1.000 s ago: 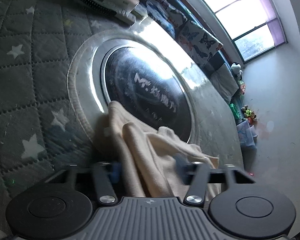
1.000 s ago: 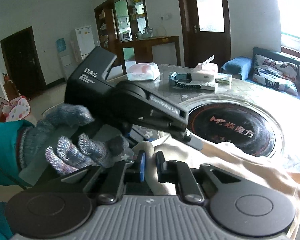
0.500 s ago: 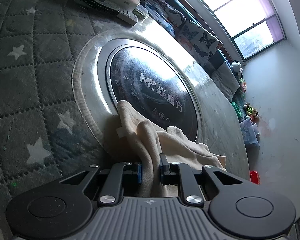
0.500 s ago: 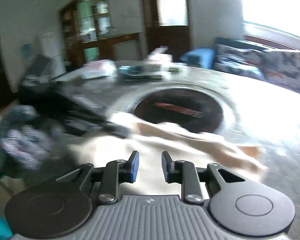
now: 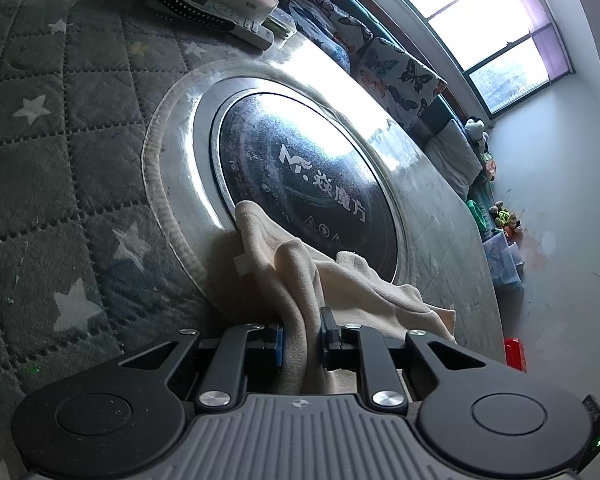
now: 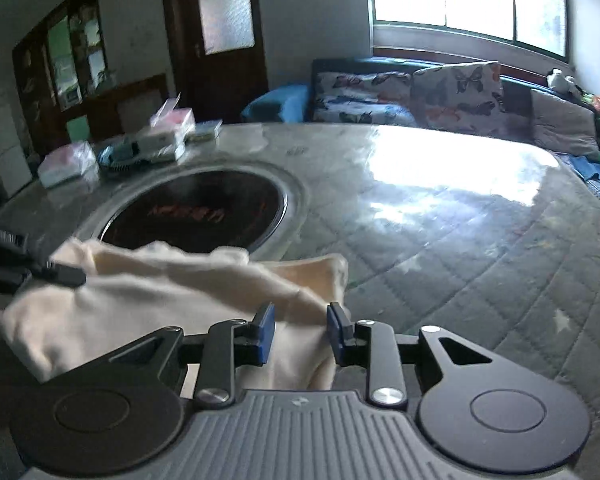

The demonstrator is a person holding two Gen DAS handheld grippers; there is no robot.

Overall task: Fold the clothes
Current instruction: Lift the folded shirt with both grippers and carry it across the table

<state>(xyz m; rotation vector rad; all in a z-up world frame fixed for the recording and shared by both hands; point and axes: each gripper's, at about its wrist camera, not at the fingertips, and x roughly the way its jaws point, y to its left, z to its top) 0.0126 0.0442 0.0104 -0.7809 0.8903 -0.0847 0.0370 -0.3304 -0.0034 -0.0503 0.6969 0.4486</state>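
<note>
A cream garment (image 5: pixel 296 272) lies bunched on the table at the near edge of a round black cooktop (image 5: pixel 300 168). My left gripper (image 5: pixel 300 338) is shut on a thick fold of it. In the right wrist view the garment (image 6: pixel 148 300) stretches leftward to the left gripper's finger (image 6: pixel 60 276). My right gripper (image 6: pixel 300 330) is open, its jaws well apart around the garment's right edge, with cloth lying between them.
A grey quilted star-print cover (image 5: pixel 40 160) lies over the table. Tissue boxes and a remote (image 5: pixel 220 4) sit at the far edge, also in the right wrist view (image 6: pixel 140 148). A sofa with butterfly cushions (image 6: pixel 420 92) stands beyond the table.
My left gripper closed on the garment fold and holds it. My right gripper let go of the cloth near the left gripper, swung right along the garment and opened wider.
</note>
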